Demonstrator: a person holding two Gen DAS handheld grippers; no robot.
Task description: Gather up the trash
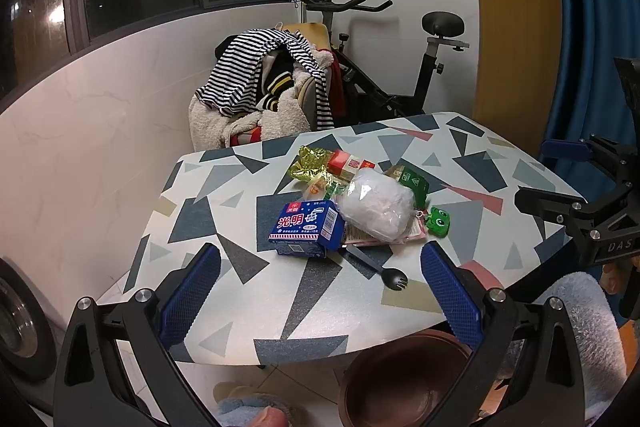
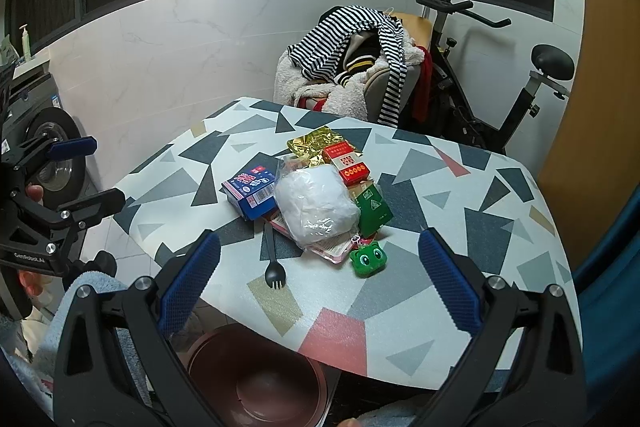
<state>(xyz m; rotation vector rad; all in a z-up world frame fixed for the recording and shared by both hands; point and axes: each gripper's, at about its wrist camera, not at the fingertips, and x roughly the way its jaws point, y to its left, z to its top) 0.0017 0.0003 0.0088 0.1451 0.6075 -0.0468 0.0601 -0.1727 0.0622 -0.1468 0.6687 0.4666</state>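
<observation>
A pile of trash lies mid-table: a blue milk carton (image 1: 307,228) (image 2: 251,190), a white plastic bag (image 1: 378,209) (image 2: 317,203), a gold wrapper (image 1: 311,163) (image 2: 315,143), a red box (image 1: 349,161) (image 2: 347,164), a green packet (image 1: 411,179) (image 2: 373,207), a black spork (image 1: 378,267) (image 2: 272,259) and a green frog toy (image 1: 439,221) (image 2: 367,258). My left gripper (image 1: 320,291) is open and empty, near the table's front edge, short of the carton. My right gripper (image 2: 320,287) is open and empty, short of the frog toy.
A brown bin (image 1: 404,379) (image 2: 260,375) stands on the floor under the table's near edge. The patterned table (image 1: 240,211) (image 2: 460,239) holds the pile. A chair heaped with clothes (image 1: 264,83) and an exercise bike (image 1: 400,67) stand behind. A washing machine (image 2: 52,147) is left.
</observation>
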